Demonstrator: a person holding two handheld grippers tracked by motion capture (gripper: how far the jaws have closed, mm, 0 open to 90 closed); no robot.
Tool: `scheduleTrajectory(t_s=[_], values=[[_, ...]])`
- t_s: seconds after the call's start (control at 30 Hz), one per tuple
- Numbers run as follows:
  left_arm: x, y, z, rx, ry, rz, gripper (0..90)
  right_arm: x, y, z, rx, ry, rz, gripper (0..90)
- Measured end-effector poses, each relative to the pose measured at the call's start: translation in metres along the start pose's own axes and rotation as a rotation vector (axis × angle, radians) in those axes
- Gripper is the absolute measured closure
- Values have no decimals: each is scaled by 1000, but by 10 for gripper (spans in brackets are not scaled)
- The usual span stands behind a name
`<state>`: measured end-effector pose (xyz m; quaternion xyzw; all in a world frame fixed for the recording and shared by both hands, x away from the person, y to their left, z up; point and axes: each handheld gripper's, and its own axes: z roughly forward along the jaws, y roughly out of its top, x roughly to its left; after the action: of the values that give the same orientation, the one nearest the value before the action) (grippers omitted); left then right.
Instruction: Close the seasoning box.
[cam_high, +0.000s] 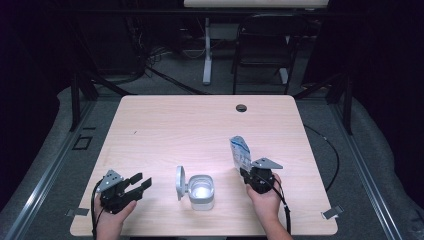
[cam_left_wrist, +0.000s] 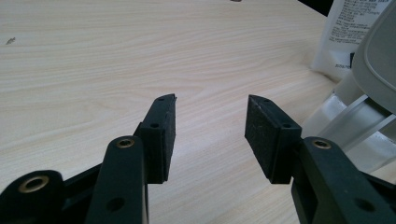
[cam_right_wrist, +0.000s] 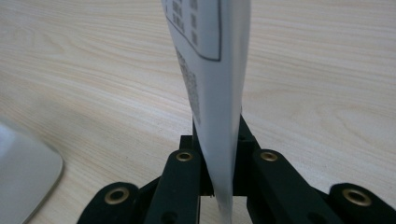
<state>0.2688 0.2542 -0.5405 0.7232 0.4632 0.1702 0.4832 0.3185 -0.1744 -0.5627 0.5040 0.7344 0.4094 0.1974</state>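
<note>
Currently the clear square container (cam_high: 201, 191) sits on the table (cam_high: 200, 125) near my edge, between my two grippers. Its hinged lid (cam_high: 180, 183) stands open on the left side, tilted up almost vertical. Interior looks bright and glossy from above; I cannot tell whether anything is inside. In the left gripper view the lid (cam_left_wrist: 380, 56) appears as a grey rounded panel at far right, with the container's clear wall (cam_left_wrist: 348, 128) below it.

My right gripper (cam_high: 250, 172) is clamped on the bottom edge of a pouch (cam_high: 240, 153), holding it upright just right of the container, apart from it. Pouch: white, flat, blue print on the face seen from above, top edge slightly ragged or torn. In the right gripper view the pouch (cam_right_wrist: 212, 93) rises between the closed jaws as a thin white sheet, edge-on, with a dark-framed panel of small print near the top and finer text down the side; text too blurred to read. The left gripper view shows its lower part (cam_left_wrist: 348, 32) beyond the lid, white with black lettering.

My left gripper (cam_high: 139, 182) rests low over the table left of the container, jaws spread apart, nothing between them; bare wood grain visible in the gap
</note>
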Motion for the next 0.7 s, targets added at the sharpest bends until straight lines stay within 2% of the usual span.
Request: scheduleTrajectory(t_s=[0.13, 0.17, 0.33, 0.5, 0.63, 0.7], values=[[0, 0, 0, 1, 0, 1, 536, -3, -4, 1, 1, -7, 17, 844], [0, 0, 0, 2, -1, 0, 536, -3, -4, 2, -12, 0, 28, 836], [-1, -1, 2, 2, -1, 2, 536, -3, -6, 0, -10, 13, 8, 755], [-2, -1, 2, 3, -4, 4, 536, -7, -12, 0, -22, 11, 32, 706], [-1, 0, 1, 7, -3, 3, 536, -9, -17, -3, -30, 7, 12, 654], [-2, 0, 2, 5, -2, 6, 537, -8, -18, -4, -27, -3, -14, 643]])
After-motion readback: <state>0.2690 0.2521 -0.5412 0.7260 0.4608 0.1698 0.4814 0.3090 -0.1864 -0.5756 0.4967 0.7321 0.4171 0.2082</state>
